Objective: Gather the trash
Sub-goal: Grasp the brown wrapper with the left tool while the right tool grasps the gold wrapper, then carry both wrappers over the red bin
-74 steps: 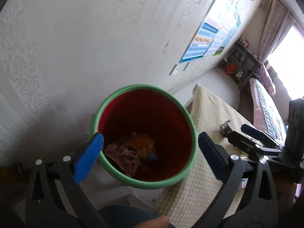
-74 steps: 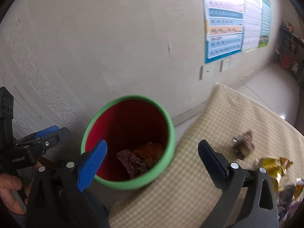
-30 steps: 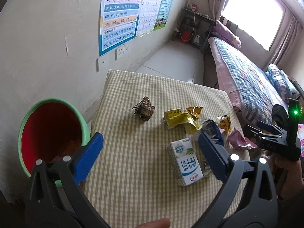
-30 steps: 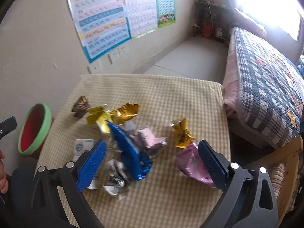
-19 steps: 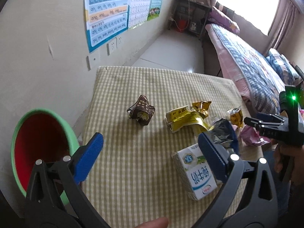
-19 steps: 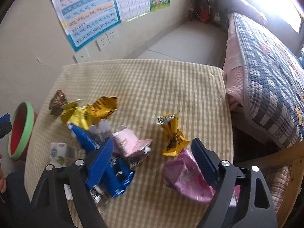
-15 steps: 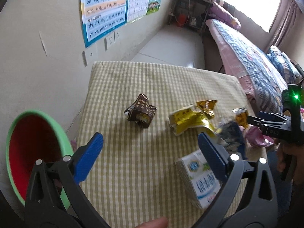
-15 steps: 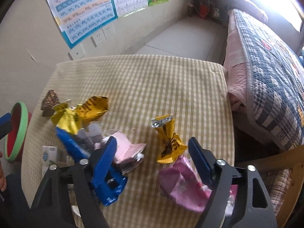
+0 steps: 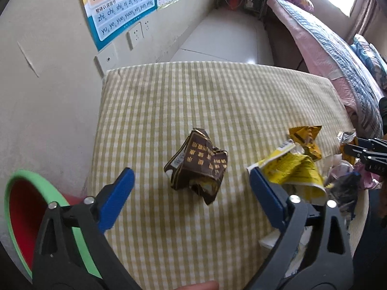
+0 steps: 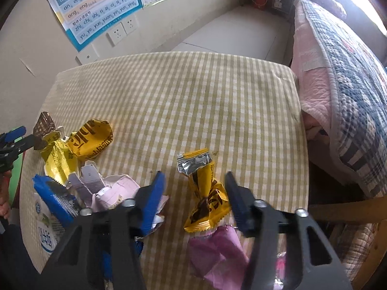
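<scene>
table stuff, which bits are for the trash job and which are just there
Job: brown wrapper, yellow wrapper, pink wrapper, milk carton, green bin.
Just there: wall poster, bed quilt, wall sockets.

Checked tablecloth [image 9: 217, 91] covers table. Pinyin poster [image 10: 96, 7] and wall sockets [image 10: 123, 30] on wall. Quilted bed [image 10: 343, 77] alongside.
</scene>
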A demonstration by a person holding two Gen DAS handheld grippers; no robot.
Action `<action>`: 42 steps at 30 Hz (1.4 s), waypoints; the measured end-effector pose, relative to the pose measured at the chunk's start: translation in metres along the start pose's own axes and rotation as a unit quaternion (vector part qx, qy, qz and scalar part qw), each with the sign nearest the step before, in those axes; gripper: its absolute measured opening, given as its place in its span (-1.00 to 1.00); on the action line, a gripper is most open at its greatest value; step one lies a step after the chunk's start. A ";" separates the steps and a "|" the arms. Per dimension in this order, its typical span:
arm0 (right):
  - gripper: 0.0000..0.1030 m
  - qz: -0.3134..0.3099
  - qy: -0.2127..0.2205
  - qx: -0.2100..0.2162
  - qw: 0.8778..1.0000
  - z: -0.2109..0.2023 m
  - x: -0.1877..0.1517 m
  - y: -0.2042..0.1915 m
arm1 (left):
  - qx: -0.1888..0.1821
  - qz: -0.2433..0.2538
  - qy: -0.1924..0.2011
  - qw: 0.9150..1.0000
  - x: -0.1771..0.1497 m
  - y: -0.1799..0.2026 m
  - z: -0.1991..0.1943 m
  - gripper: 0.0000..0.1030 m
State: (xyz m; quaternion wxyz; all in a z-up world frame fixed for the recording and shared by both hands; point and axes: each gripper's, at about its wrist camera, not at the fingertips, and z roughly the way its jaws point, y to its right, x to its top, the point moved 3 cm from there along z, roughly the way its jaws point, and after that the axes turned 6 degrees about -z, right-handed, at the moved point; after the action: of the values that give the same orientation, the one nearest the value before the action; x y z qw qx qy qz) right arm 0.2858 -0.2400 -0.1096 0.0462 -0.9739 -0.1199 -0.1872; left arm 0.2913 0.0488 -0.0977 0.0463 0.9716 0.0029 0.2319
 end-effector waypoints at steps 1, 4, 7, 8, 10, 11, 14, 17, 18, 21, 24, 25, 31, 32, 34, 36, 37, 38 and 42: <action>-0.37 -0.001 -0.001 0.001 1.000 0.001 0.000 0.000 | -0.001 0.000 -0.002 1.000 0.001 0.000 0.002 0.70; -0.64 -0.006 -0.002 0.002 1.000 0.003 0.001 0.000 | -0.002 0.002 -0.013 1.000 0.002 0.001 0.013 0.58; -0.69 -0.013 0.002 -0.002 1.000 0.002 0.002 -0.001 | -0.003 -0.004 -0.021 1.000 0.002 0.001 0.019 0.34; -0.70 -0.013 0.004 0.000 1.000 0.001 0.002 -0.002 | -0.004 -0.007 -0.022 1.000 0.002 0.001 0.020 0.22; -0.70 -0.014 0.008 0.002 1.000 0.000 0.003 -0.003 | -0.009 -0.016 -0.024 1.000 0.003 -0.001 0.020 0.15; -0.70 -0.014 0.011 0.002 1.000 -0.002 0.003 -0.004 | -0.010 -0.020 -0.023 0.999 0.004 -0.002 0.020 0.15; -0.71 -0.016 0.020 0.000 1.000 -0.006 0.005 -0.008 | -0.012 -0.031 -0.017 0.999 0.004 -0.005 0.015 0.15; -0.71 -0.016 0.028 0.000 0.999 -0.013 0.007 -0.009 | -0.010 -0.038 -0.008 0.999 0.004 -0.007 0.005 0.15; -0.71 -0.016 0.031 0.000 0.999 -0.015 0.008 -0.010 | -0.011 -0.039 -0.005 0.999 0.004 -0.007 0.001 0.15; -0.71 -0.016 0.041 0.000 0.999 -0.025 0.011 -0.012 | -0.013 -0.042 0.003 0.999 0.006 -0.008 -0.010 0.15; -0.71 -0.015 0.052 0.003 0.999 -0.038 0.011 -0.013 | -0.013 -0.047 0.013 0.999 0.005 -0.008 -0.025 0.15; -0.71 -0.016 0.056 0.004 0.998 -0.044 0.011 -0.015 | -0.013 -0.049 0.018 0.999 0.003 -0.008 -0.032 0.15; -0.71 -0.020 0.073 0.006 0.997 -0.070 0.005 -0.027 | -0.017 -0.051 0.042 0.998 -0.013 -0.002 -0.068 0.15; -0.71 -0.020 0.075 0.008 0.997 -0.074 0.003 -0.030 | -0.018 -0.052 0.044 0.998 -0.015 -0.002 -0.073 0.15; -0.71 -0.023 0.079 0.010 0.997 -0.082 -0.001 -0.035 | -0.019 -0.052 0.049 0.997 -0.022 -0.001 -0.084 0.15; -0.71 -0.027 0.084 0.013 0.996 -0.090 -0.007 -0.043 | -0.019 -0.051 0.054 0.997 -0.028 0.001 -0.094 0.15; -0.71 -0.028 0.085 0.013 0.996 -0.092 -0.008 -0.046 | -0.019 -0.051 0.057 0.997 -0.030 0.000 -0.099 0.15; -0.71 -0.030 0.087 0.015 0.996 -0.096 -0.010 -0.050 | -0.019 -0.051 0.058 0.997 -0.032 0.000 -0.103 0.15; -0.71 -0.036 0.094 0.023 0.995 -0.106 -0.017 -0.069 | -0.022 -0.058 0.067 0.996 -0.043 -0.003 -0.121 0.15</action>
State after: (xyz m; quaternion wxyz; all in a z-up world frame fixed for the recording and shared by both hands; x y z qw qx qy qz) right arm 0.2155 -0.1916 -0.0146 0.0726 -0.9458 -0.1543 -0.2763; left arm 0.1984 0.0614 -0.0098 0.0812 0.9507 0.0576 0.2936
